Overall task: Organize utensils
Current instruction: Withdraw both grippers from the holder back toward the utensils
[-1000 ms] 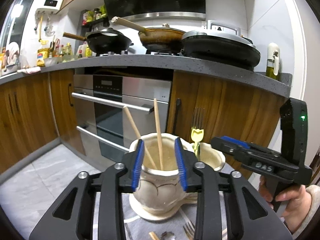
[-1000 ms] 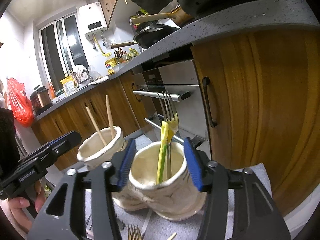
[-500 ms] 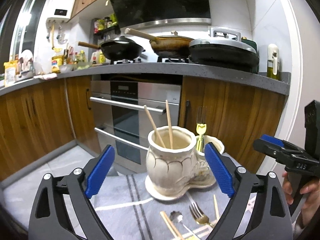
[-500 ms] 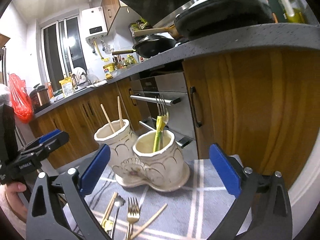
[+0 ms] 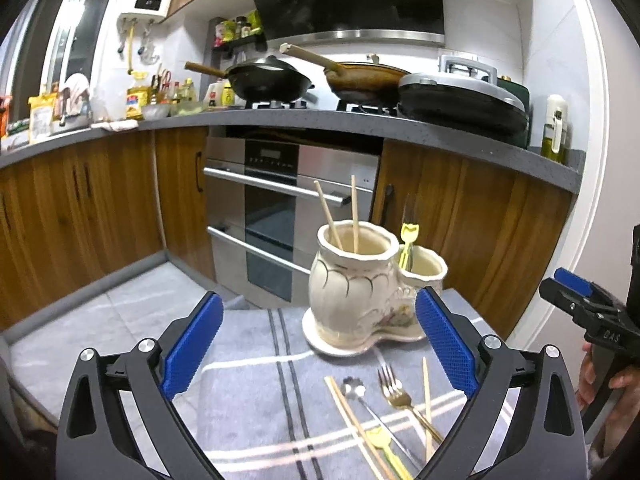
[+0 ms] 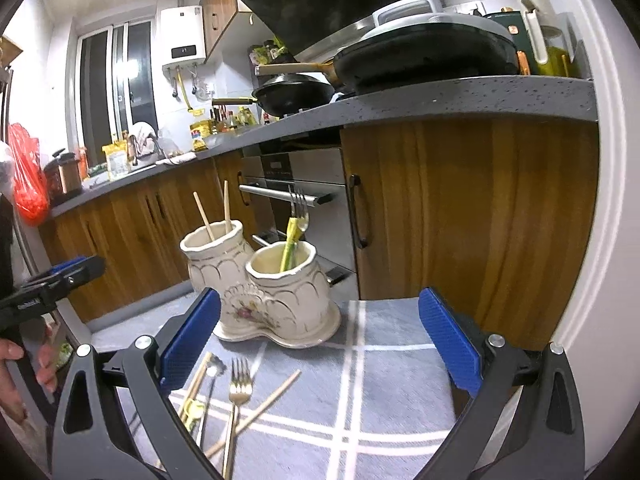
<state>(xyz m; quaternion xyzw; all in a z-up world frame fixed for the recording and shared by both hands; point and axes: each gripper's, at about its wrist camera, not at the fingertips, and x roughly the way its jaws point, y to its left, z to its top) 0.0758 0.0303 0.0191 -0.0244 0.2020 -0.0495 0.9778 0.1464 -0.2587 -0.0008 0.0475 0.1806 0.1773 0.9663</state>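
A cream ceramic double-pot holder (image 5: 352, 292) stands on a grey striped cloth (image 5: 248, 380). Its taller pot holds two wooden chopsticks (image 5: 353, 212). The shorter pot (image 6: 286, 280) holds a fork (image 6: 299, 210) and a yellow-handled utensil (image 5: 407, 240). Loose on the cloth in front lie a gold fork (image 5: 394, 388), a spoon (image 5: 354, 386), chopsticks (image 6: 260, 412) and another yellow-handled piece (image 5: 380, 440). My left gripper (image 5: 319, 296) hangs back from the holder with its jaws opening and nothing between the pads. My right gripper (image 6: 319, 295) is open and empty, also short of the holder.
Behind the cloth are wooden cabinets (image 6: 460, 208) and a steel oven (image 5: 280, 216) under a grey countertop (image 5: 400, 126) with pans. A person's hand (image 5: 600, 384) holds the right gripper at the right edge. A red bag (image 6: 26, 176) hangs at the far left.
Both grippers had their pads around the pots; both have opened wide and pulled back. The holder stays on the cloth, and the loose utensils have come into view.
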